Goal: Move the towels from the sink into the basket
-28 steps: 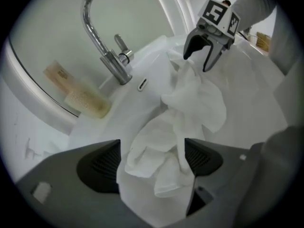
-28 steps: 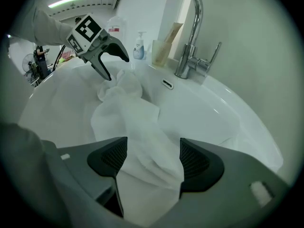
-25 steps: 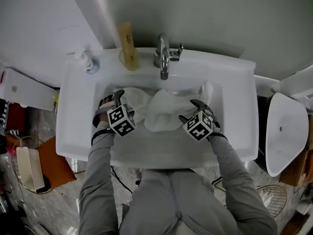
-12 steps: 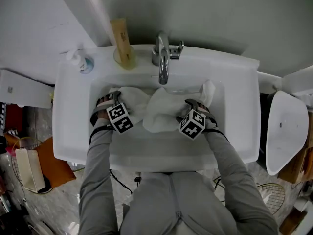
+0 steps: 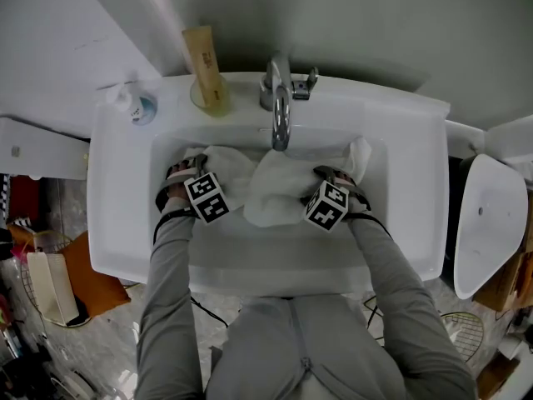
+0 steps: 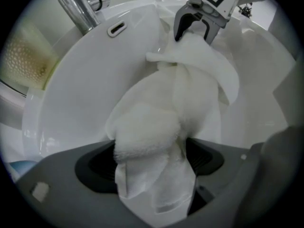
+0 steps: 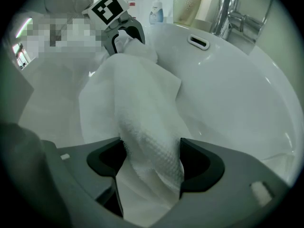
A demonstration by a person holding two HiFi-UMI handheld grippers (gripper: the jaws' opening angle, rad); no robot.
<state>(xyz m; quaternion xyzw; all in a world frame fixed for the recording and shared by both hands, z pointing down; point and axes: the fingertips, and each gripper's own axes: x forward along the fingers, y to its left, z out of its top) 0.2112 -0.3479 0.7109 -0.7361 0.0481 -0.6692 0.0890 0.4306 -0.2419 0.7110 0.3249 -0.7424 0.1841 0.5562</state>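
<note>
White towels (image 5: pixel 279 186) lie crumpled in the basin of the white sink (image 5: pixel 117 207), below the tap (image 5: pixel 280 111). My left gripper (image 5: pixel 190 162) points down into the left of the pile. Its jaws have just been opening, and a bunched fold of towel (image 6: pixel 147 132) sits between the wide-spread left gripper (image 6: pixel 152 161) pads. My right gripper (image 5: pixel 335 173) points down at the right of the pile. Its jaws are also wide, with a ridge of towel (image 7: pixel 149 141) running between the right gripper (image 7: pixel 149 164) pads. Each gripper shows in the other's view: right gripper (image 6: pixel 194 30), left gripper (image 7: pixel 124 37).
A soap bottle (image 5: pixel 132 102) and a cup with a tube (image 5: pixel 205 77) stand on the sink's back ledge. A white toilet (image 5: pixel 487 223) is at the right. A wire rack (image 5: pixel 462 333) lies on the floor at the lower right, and bags (image 5: pixel 75 282) clutter the left.
Both grippers have sunk deeper into the basin onto the towels and tipped more steeply down. The towels have barely shifted.
</note>
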